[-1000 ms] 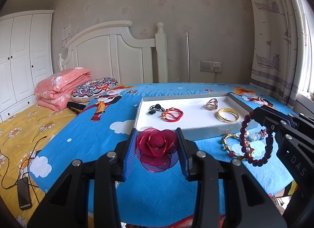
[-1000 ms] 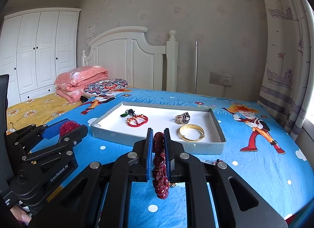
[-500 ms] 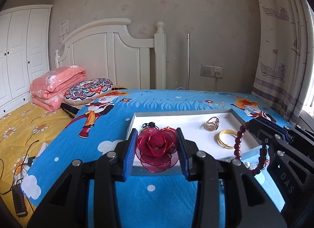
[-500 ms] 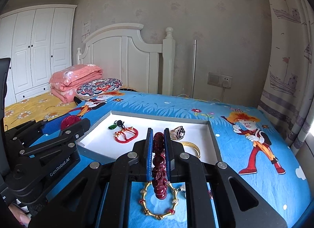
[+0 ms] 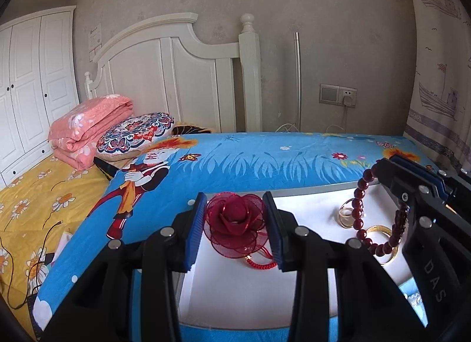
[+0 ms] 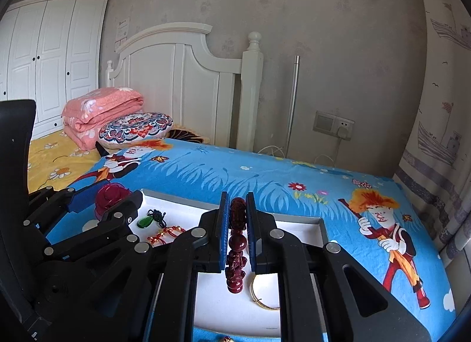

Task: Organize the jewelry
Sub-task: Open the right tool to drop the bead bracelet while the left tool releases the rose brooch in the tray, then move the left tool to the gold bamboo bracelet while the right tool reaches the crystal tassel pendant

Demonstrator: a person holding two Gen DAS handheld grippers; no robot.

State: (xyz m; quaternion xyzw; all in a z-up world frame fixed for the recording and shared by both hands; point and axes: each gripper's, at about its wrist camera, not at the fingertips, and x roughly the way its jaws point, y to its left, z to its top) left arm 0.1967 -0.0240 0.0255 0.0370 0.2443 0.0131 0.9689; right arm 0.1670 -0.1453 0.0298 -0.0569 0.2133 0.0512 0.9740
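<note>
My left gripper (image 5: 235, 218) is shut on a dark red fabric rose (image 5: 235, 222) and holds it over the left part of the white tray (image 5: 244, 289). My right gripper (image 6: 237, 224) is shut on a dark red bead bracelet (image 6: 235, 250), which hangs over the tray (image 6: 294, 221); the bracelet also shows in the left wrist view (image 5: 360, 212). In the tray lie a green pendant (image 6: 143, 222), a red cord bracelet (image 6: 166, 233), a gold bangle (image 6: 262, 297) and a ring (image 5: 346, 216).
The tray sits on a blue cartoon bedspread (image 6: 323, 194). A gold bead bracelet (image 6: 226, 339) lies on the spread in front of the tray. A pink folded quilt (image 5: 85, 127) and patterned cushion (image 5: 135, 133) lie by the white headboard (image 5: 176, 77). A curtain (image 6: 441, 106) hangs right.
Both grippers have moved forward from in front of the tray to over it, each still holding its item. The tray now fills the lower view.
</note>
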